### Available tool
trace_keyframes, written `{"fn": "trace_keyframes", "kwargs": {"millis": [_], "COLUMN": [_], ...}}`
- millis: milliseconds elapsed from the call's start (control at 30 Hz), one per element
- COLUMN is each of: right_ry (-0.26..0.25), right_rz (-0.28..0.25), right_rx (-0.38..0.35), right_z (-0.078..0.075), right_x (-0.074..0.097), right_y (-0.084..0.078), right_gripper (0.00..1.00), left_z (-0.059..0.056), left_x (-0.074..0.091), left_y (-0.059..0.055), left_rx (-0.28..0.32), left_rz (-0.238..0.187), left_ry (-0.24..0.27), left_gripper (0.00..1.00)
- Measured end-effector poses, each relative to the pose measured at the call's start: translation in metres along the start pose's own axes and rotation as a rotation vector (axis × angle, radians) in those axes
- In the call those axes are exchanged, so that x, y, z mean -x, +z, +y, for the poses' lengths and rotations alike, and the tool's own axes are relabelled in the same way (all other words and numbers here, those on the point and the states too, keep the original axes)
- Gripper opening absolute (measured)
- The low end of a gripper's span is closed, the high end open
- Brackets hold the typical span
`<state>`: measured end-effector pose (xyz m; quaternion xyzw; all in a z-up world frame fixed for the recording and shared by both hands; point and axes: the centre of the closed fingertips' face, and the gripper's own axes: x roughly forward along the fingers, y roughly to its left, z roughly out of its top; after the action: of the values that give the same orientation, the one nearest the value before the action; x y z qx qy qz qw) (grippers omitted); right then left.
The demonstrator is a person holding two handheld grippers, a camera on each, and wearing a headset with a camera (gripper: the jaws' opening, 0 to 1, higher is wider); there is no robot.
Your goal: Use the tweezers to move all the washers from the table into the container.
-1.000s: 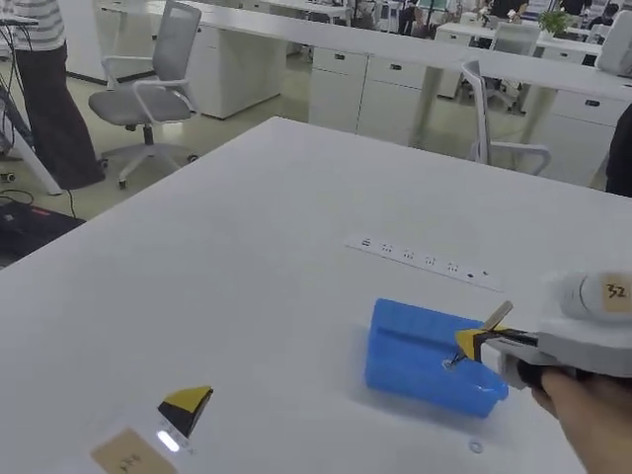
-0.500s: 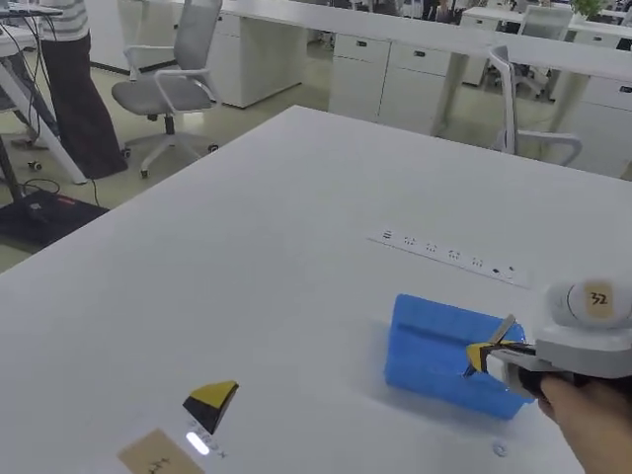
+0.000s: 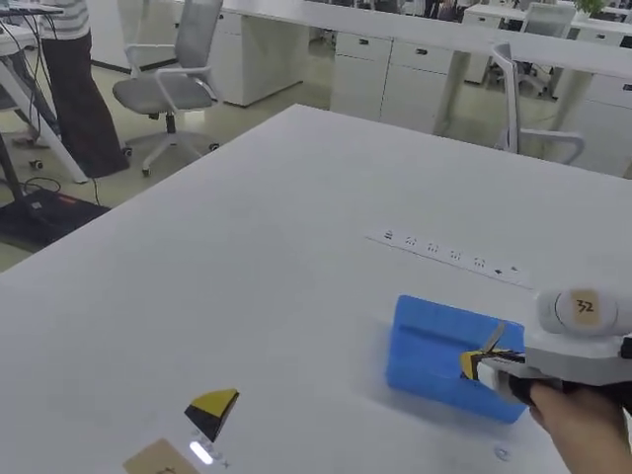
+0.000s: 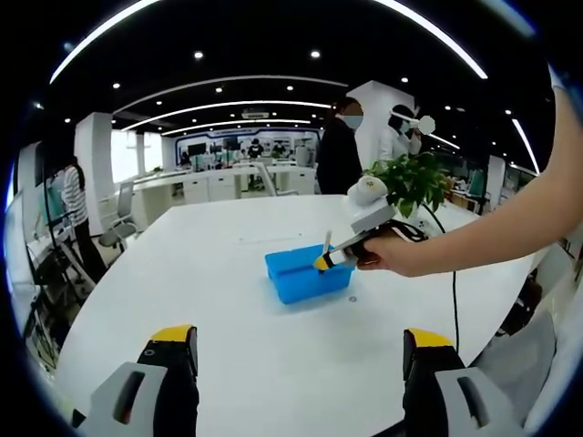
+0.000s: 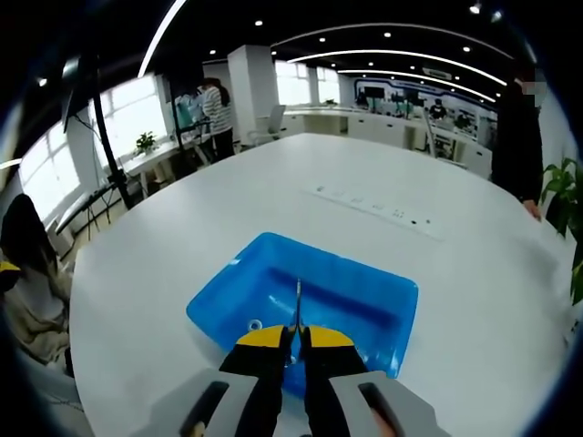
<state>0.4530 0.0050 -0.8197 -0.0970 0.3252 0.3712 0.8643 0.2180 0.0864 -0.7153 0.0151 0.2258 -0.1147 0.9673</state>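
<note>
The blue container sits on the white table. My right gripper hovers over the container's right side, shut on thin metal tweezers. In the right gripper view the tweezers point down into the blue container, where a small washer lies on the floor. Another washer lies on the table just in front of the container. A yellow-tipped finger of my left gripper shows at the near left. My left gripper stands wide open with nothing in it, far from the container.
A strip of sockets is set into the table behind the container. Office chairs and white desks stand beyond the far edge. A person stands at the far left, and more people behind the table.
The head camera has shifted. My right gripper with the tweezers has drawn back a little toward the container's right side. The left gripper keeps its place.
</note>
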Motion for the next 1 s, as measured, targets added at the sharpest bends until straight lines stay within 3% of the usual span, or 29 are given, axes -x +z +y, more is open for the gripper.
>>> {"fn": "trace_keyframes", "kwargs": {"millis": [233,433,633,900,1000], "right_ry": [0.015,0.023,0.027,-0.013,-0.016], "right_rz": [-0.157,-0.226,-0.189,-0.073,-0.053], "right_rx": [-0.023,-0.078,-0.099,-0.094,-0.100], "right_z": [-0.003,-0.005,-0.001,-0.014,-0.017], "right_x": [0.042,0.077,0.085,0.066,0.059], "right_y": [0.030,0.029,-0.002,-0.049,-0.056], "right_gripper": [0.04,0.03,0.03,0.04,0.04], "left_z": [-0.002,-0.004,-0.002,0.002,0.002], "left_x": [-0.001,-0.001,0.000,0.001,0.002], "left_y": [0.002,0.000,-0.001,-0.001,-0.001], "left_rx": [-0.007,-0.004,-0.001,-0.002,-0.002], "left_rz": [-0.007,-0.006,-0.006,-0.004,-0.005], "left_ry": [-0.007,-0.011,-0.005,0.010,0.013], "left_gripper": [0.96,0.96,0.96,0.95,0.95]}}
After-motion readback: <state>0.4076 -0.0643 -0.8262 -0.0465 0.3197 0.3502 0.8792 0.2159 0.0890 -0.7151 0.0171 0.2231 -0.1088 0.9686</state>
